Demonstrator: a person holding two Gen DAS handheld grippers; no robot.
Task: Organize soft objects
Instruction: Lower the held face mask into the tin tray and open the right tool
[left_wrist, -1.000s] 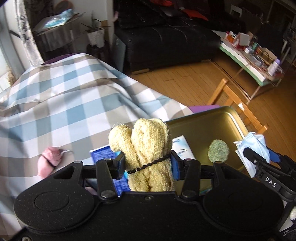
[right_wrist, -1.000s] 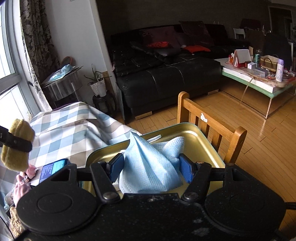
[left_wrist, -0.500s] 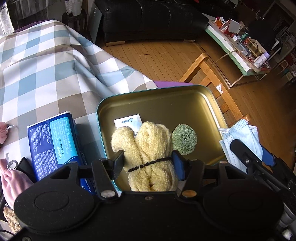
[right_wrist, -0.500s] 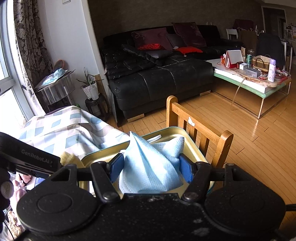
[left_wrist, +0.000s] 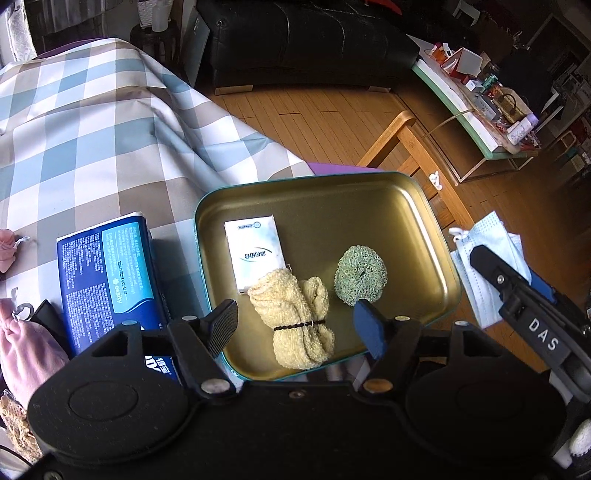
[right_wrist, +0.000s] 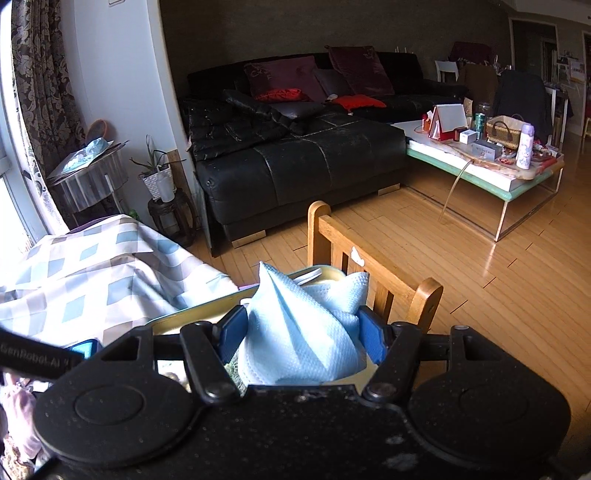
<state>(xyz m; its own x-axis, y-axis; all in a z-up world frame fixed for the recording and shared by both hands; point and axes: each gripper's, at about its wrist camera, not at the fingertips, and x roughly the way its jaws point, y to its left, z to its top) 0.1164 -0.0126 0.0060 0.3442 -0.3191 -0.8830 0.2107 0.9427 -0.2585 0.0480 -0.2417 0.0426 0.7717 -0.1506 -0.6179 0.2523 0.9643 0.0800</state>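
A gold metal tray (left_wrist: 413, 206) sits on the checked tablecloth. In it lie a yellow rolled towel (left_wrist: 295, 317) tied with a black band, a green knitted scrubber (left_wrist: 360, 275) and a white tissue pack (left_wrist: 255, 251). My left gripper (left_wrist: 295, 325) is open above the towel, its pads apart on either side and not touching it. My right gripper (right_wrist: 301, 332) is shut on a light blue face mask (right_wrist: 295, 332), held just off the tray's right rim; the mask also shows in the left wrist view (left_wrist: 484, 266).
A blue tissue package (left_wrist: 107, 273) lies left of the tray. Pink pouches (left_wrist: 22, 354) lie at the far left. A wooden chair back (right_wrist: 354, 266) stands right behind the tray. A black sofa (right_wrist: 295, 147) and coffee table (right_wrist: 480, 158) stand beyond.
My left gripper carried the yellow towel over the tray, lowered it and opened; the towel now lies in the tray. My right gripper kept hold of the mask, hardly moving.
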